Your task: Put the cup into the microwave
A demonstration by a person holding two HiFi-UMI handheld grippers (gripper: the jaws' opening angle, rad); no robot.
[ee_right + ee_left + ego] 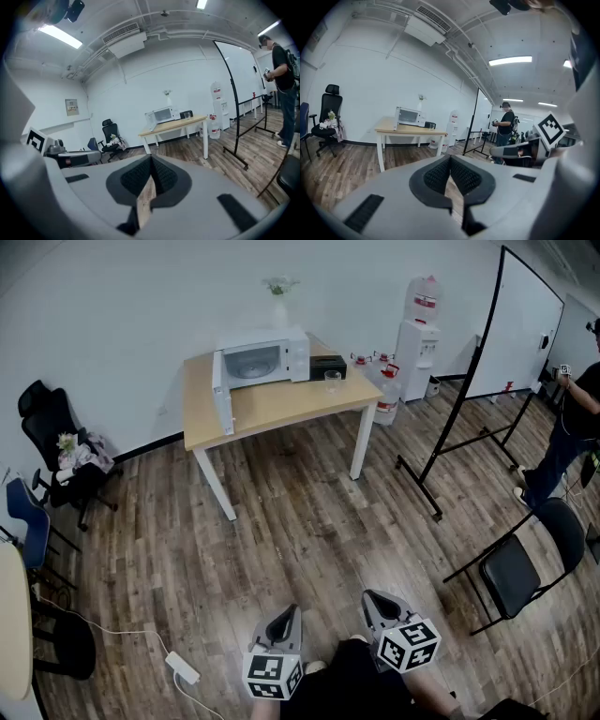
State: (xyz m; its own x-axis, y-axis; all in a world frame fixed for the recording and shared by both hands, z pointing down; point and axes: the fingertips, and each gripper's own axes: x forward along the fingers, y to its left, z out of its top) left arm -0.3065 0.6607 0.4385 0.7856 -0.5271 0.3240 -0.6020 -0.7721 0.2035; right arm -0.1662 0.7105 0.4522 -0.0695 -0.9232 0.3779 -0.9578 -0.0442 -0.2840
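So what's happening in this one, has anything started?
Not really. The person stands well back from the table, with the left gripper and right gripper both shut and empty. The microwave sits on the table with its door swung open, and the cup stands on the table to its right, untouched. Another person stands by the whiteboard.

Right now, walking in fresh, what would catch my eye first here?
The white microwave, door swung open, on the wooden table by the far wall, with a clear cup to its right. Near the bottom, the left gripper and right gripper are shut and empty.
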